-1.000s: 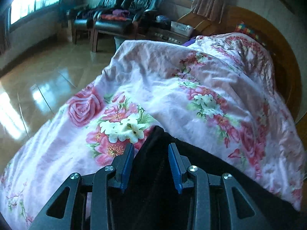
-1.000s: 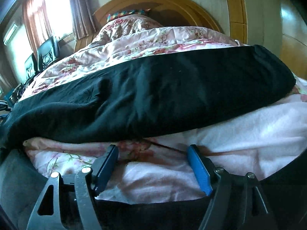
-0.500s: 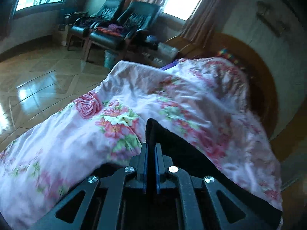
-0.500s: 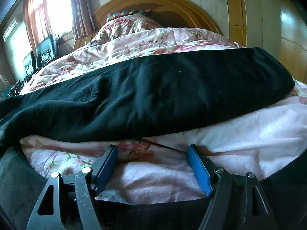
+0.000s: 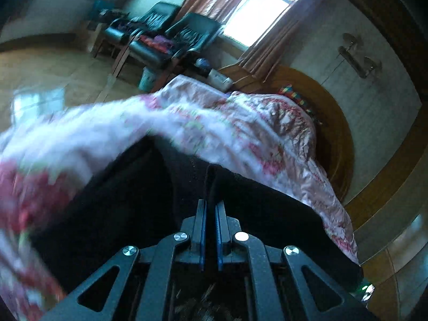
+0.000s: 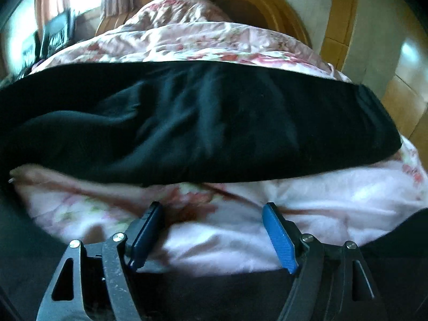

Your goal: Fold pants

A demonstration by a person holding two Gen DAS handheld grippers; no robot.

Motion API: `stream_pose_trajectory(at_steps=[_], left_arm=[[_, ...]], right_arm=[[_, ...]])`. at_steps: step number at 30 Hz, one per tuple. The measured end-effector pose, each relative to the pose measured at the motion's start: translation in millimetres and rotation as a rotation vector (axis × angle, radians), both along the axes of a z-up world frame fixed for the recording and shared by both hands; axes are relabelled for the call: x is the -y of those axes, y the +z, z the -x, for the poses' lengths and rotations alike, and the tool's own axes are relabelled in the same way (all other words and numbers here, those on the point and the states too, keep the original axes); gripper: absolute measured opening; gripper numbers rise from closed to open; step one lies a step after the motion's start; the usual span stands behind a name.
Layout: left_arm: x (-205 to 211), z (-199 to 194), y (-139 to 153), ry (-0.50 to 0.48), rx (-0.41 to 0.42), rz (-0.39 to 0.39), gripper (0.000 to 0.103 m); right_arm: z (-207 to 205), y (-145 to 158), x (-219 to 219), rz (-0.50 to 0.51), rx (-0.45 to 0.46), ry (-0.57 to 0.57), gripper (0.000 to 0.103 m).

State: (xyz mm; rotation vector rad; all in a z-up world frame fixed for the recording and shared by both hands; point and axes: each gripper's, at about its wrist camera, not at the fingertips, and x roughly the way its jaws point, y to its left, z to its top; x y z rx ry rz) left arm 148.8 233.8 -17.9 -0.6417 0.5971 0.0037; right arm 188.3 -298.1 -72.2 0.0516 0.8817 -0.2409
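Both tools were black linkage frames with triangular cut-outs and round silver screws at the pivots. The left gripper [image 5: 209,208] carried two thin blue-faced fingers [image 5: 202,230] at twelve o'clock from its frame. The right gripper [image 6: 211,214] wore a bright blue pad [image 6: 278,238] at two o'clock and a darker one at ten.

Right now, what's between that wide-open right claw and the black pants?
Only a strip of pink floral quilt separates the right gripper from the black pants, as the right wrist view shows; nothing else lies there.
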Motion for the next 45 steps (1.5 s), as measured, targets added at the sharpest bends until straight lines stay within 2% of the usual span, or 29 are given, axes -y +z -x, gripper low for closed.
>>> stream_pose_trajectory(at_steps=[3,5,8,10,12,13,16,17,19,20,21,22,24,26,29,31,32,35,37,39,40,41,42,44,45], left_arm=[[-4.2,11.3,-24.2,0.021,-0.025,0.05,0.005],[-6.3,16.7,-37.1,0.026,-0.035,0.084,0.005],[-9.1,23.5,-49.0,0.006,-0.003,0.111,0.005],[-8.0,25.1,-50.2,-0.008,0.01,0.098,0.005],[-7.3,25.7,-51.6,-0.019,0.019,0.094,0.005],[-7.5,24.9,-52.7,-0.023,0.02,0.095,0.005],[-8.6,22.5,-56.9,-0.031,0.015,0.097,0.005],[-9.5,22.9,-57.8,-0.03,0.016,0.106,0.005],[-11.9,22.8,-60.8,-0.029,0.017,0.135,0.006],[-12.9,22.5,-61.5,-0.03,0.019,0.149,0.007],[-15.2,22.3,-63.8,-0.031,0.012,0.177,0.009],[-16.2,22.7,-65.6,-0.036,0.007,0.201,0.014],[-22.9,25.8,-74.4,-0.032,-0.041,0.308,0.036],[-28.2,31.8,-81.2,-0.037,-0.042,0.427,0.037],[-29.1,37.2,-85.0,-0.065,-0.007,0.551,0.043],[-26.1,37.5,-83.8,-0.096,0.013,0.579,0.049],[-22.2,35.6,-83.5,-0.12,0.016,0.595,0.055],[-16.8,29.8,-82.5,-0.148,0.025,0.606,0.059],[-11.7,21.4,-88.5,-0.147,-0.007,0.602,0.059],[-12.4,13.3,-97.1,-0.134,-0.044,0.614,0.054],[-13.2,13.5,-98.3,-0.124,-0.045,0.617,0.048],[-14.9,12.1,-99.7,-0.103,-0.056,0.597,0.027],[-16.4,10.0,-98.8,-0.094,-0.07,0.57,0.018],[-17.6,9.3,-95.4,-0.087,-0.069,0.541,0.012],[-21.8,11.9,-89.4,-0.079,-0.041,0.534,0.01]], right_arm=[[13.2,30.7,-35.6,-0.162,0.091,0.11,0.077],[10.1,45.1,-67.5,-0.277,0.089,0.221,0.08],[-12.1,57.1,-126.9,-0.461,-0.003,0.417,0.081],[-33.2,55.3,-160.8,-0.586,-0.096,0.482,0.081],[-54.1,50.4,-175.5,-0.701,-0.128,0.401,0.081],[-62.9,48.7,-177.9,-0.765,-0.123,0.357,0.081],[-82.6,46.6,-176.2,-0.871,-0.083,0.245,0.081],[-89.2,41.6,-174.8,-0.864,-0.098,0.168,0.081],[-99.1,27.8,-176.6,-0.878,-0.168,0.095,0.079],[-100.9,21.7,-176.1,-0.895,-0.177,0.088,0.059],[-99.9,16.4,-176.1,-0.911,-0.17,0.103,0.018],[-98.6,14.2,-177.1,-0.911,-0.169,0.124,0.007],[-88.7,17.4,-177.3,-0.897,-0.123,0.174,0.008],[-79.5,18.9,-177.5,-0.885,-0.104,0.209,0.008],[-70.1,15.2,-172.2,-0.915,-0.105,0.21,0.008],[-66.1,12.8,-168.2,-0.926,-0.104,0.216,0.008],[-62.7,11.8,-166.8,-0.929,-0.101,0.221,0.008],[-54.9,11.6,-170.8,-0.93,-0.089,0.24,0.008],[-44.8,15.0,-173.9,-0.907,-0.067,0.274,0.008],[-36.1,16.8,-177.2,-0.881,-0.046,0.305,0.008],[-28.8,19.1,-178.7,-0.868,-0.034,0.32,0.008],[-22.6,21.4,-179.3,-0.858,-0.019,0.331,0.008],[-16.0,24.3,-180.5,-0.851,-0.001,0.343,0.008],[-1.3,28.8,-181.5,-0.846,0.028,0.372,0.008],[4.5,30.1,-184.3,-0.838,0.038,0.388,0.008]])
